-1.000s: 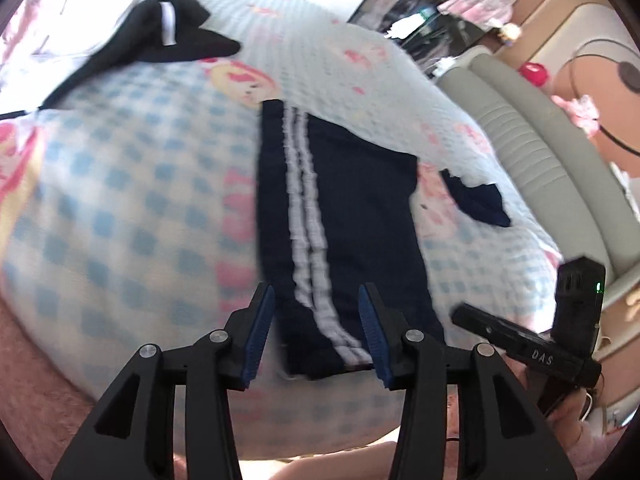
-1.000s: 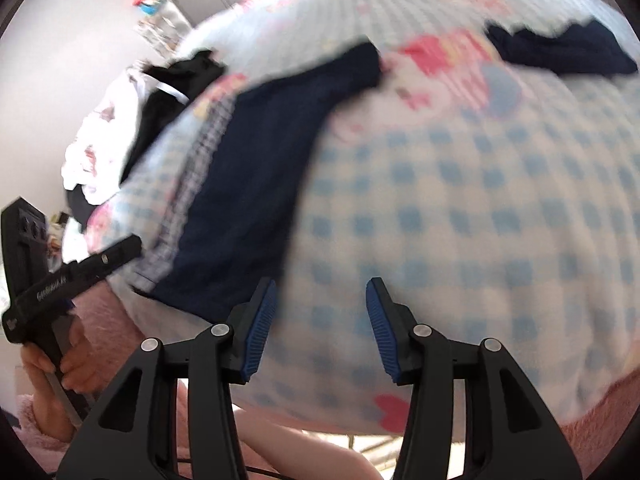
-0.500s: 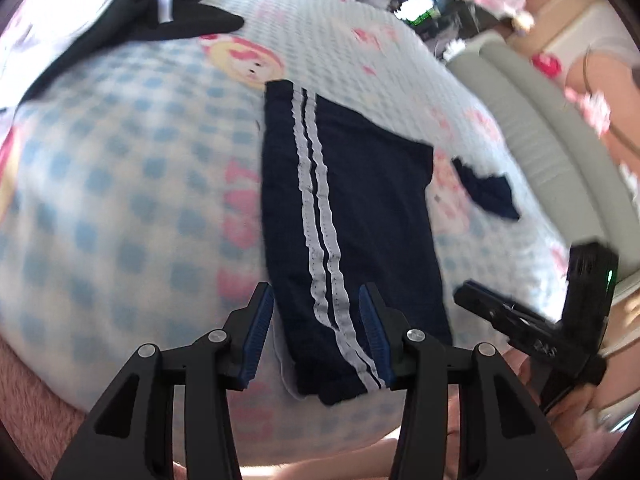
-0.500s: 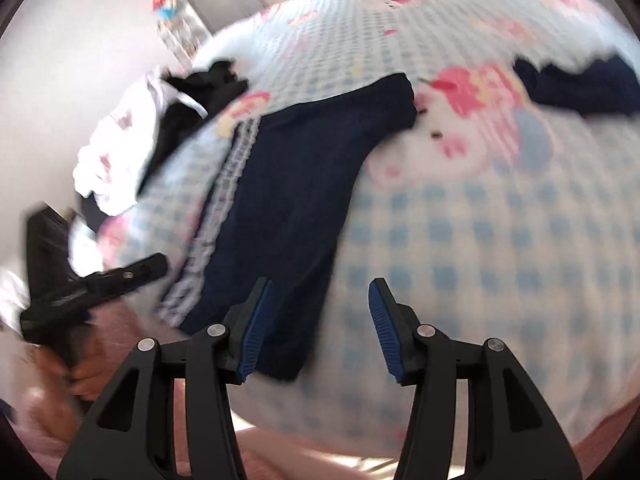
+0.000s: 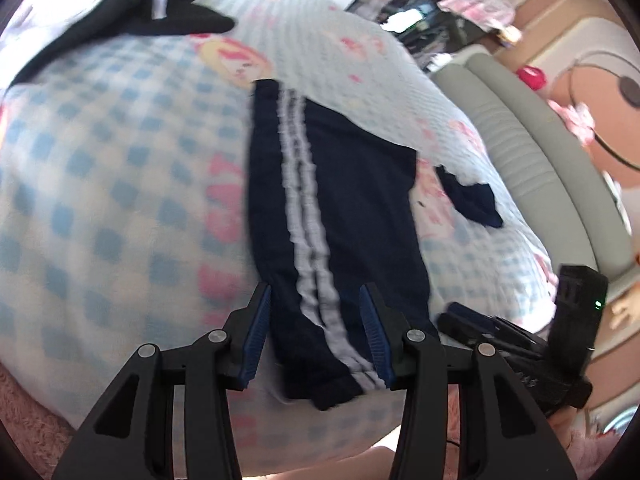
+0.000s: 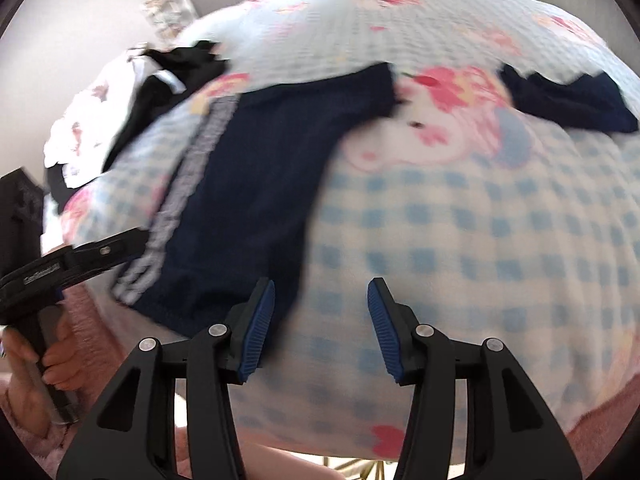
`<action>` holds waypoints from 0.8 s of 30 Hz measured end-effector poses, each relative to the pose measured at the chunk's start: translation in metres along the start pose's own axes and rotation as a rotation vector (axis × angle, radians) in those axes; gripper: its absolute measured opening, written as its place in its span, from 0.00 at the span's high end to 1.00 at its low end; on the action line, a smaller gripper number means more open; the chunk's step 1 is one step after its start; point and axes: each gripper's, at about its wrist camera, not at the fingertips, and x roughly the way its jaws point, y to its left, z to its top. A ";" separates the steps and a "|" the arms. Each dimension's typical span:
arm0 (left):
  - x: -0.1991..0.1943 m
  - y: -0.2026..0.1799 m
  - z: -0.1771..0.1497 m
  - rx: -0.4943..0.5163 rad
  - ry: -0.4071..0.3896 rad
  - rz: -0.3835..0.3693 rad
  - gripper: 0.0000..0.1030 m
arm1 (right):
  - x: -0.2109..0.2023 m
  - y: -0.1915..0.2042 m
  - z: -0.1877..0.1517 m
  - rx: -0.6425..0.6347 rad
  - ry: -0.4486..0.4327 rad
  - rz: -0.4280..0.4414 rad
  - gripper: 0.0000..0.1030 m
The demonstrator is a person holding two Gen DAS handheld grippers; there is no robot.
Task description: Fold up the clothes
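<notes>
Navy cloth fills your left wrist view: the dark navy garment with two white ribbed stripes (image 5: 320, 216) lies flat and lengthwise on the blue-and-white checked blanket with pink cartoon prints (image 5: 100, 184). Over the last second your left gripper (image 5: 316, 332) has stayed low at the near hem while the view swung slightly, so the striped edge now sits right between its blue-padded fingers (image 5: 256, 332). The jaws stand apart with nothing pinched. That placement reads as lined up for a grab at the hem corner, though whether the garment is already halved or still due a fold, this view does not settle. A small crumpled navy piece (image 5: 472, 200) lies apart to the right, and a black garment with a white band (image 5: 132, 12) sits far up the bed.

From your right wrist, the right gripper (image 6: 320, 328) has slid leftward in the past second, from bare blanket to the garment's near right corner (image 6: 256, 208); its left pad now overlaps the dark edge. Its jaws are also spread, gripping nothing. The cloth looks smooth, long and narrow, stripes along the left side. Both tools now flank the near hem, which suits a two-corner lift.
</notes>
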 end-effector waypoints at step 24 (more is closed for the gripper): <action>-0.007 0.007 -0.019 -0.157 0.028 -0.069 0.62 | 0.032 0.000 -0.015 0.068 0.160 0.198 0.53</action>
